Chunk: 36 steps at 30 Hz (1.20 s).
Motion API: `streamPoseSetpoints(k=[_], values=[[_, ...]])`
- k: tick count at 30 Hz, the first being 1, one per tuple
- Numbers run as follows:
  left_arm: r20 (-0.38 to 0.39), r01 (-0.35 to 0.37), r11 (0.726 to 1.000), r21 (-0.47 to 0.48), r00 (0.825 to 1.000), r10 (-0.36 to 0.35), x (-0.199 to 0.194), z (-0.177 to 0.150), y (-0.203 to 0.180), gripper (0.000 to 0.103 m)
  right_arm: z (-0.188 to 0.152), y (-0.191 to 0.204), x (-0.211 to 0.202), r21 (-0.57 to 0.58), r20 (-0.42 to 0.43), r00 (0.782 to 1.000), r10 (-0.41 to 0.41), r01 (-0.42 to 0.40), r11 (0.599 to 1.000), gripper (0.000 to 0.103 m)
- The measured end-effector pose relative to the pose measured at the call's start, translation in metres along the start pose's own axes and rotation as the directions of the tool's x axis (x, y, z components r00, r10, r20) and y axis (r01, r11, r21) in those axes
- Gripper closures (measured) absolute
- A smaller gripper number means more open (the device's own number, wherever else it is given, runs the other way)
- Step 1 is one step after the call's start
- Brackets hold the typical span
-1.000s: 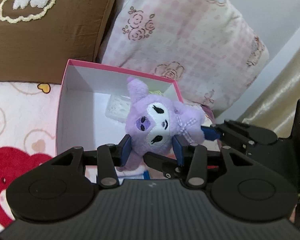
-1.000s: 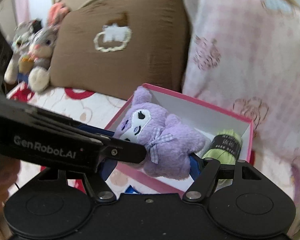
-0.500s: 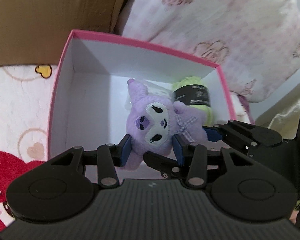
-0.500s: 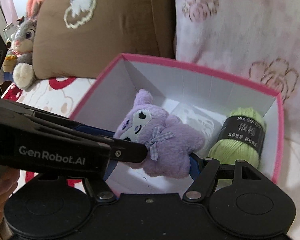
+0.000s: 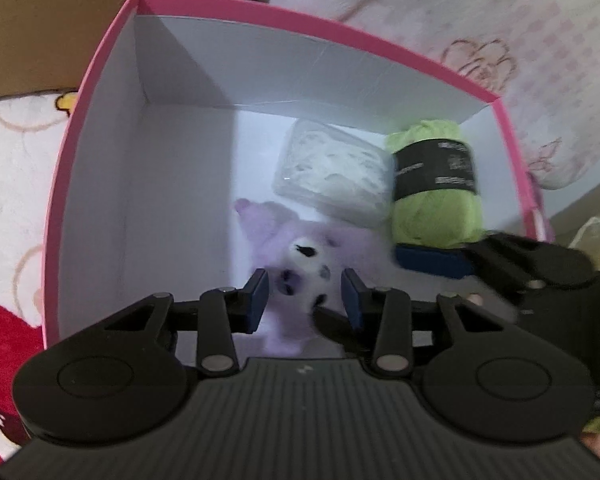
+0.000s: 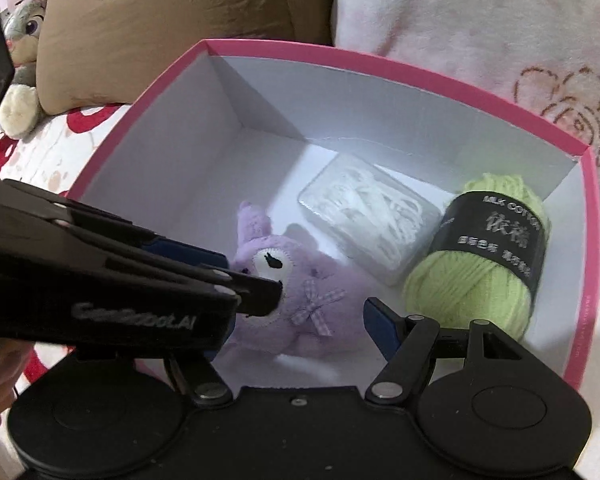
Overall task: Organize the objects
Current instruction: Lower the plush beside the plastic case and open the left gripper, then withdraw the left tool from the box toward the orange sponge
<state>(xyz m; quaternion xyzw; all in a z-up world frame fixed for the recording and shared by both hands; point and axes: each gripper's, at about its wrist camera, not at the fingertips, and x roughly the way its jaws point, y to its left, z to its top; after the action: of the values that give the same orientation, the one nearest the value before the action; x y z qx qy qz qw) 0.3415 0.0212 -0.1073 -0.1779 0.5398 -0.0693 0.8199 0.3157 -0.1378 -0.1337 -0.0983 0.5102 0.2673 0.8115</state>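
Your pink box sits on the patterned bedcover, backed by a brown cushion and a pink pillow.

Inside, right side: green yarn ball with a black label, touching a clear plastic case beside it.

The purple plush toy lies on the box floor, near the front, just beside the case.

Your left gripper straddles the plush's head; its jaws are closing, though pad contact is blurred and you cannot tell whether they press.

Your right gripper stands apart around the plush's body; its right pad is clear of the fur, the other pad is hidden.
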Motion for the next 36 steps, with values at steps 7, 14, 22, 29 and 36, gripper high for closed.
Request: streamPoseSetpoints(k=[7,14,22,29,36], values=[[0.022,-0.073,0.997,0.013,0.997,0.073,0.01,-0.002,-0.001,0.066,-0.01,-0.009,-0.011,0.006,0.024,0.999,-0.043,0.043,0.999,0.059],[0.006,0.002,0.998,-0.057,1.0,-0.001,0.018,-0.001,-0.004,0.067,-0.017,-0.011,-0.035,0.011,0.092,0.994,-0.052,0.051,0.999,0.059],[0.067,-0.015,1.0,0.015,0.998,0.014,-0.012,-0.005,-0.016,0.068,-0.036,-0.023,-0.063,0.076,0.163,0.986,-0.029,0.017,0.997,0.058],[0.098,-0.046,0.995,0.088,0.995,0.037,-0.063,-0.022,-0.01,0.067,-0.063,-0.006,-0.111,0.104,0.251,0.968,-0.025,-0.001,0.995,0.057],[0.151,-0.032,0.983,0.183,0.989,0.004,-0.118,-0.044,-0.024,0.065,-0.078,0.018,-0.151,0.074,0.32,0.947,-0.044,0.022,0.997,0.048]])
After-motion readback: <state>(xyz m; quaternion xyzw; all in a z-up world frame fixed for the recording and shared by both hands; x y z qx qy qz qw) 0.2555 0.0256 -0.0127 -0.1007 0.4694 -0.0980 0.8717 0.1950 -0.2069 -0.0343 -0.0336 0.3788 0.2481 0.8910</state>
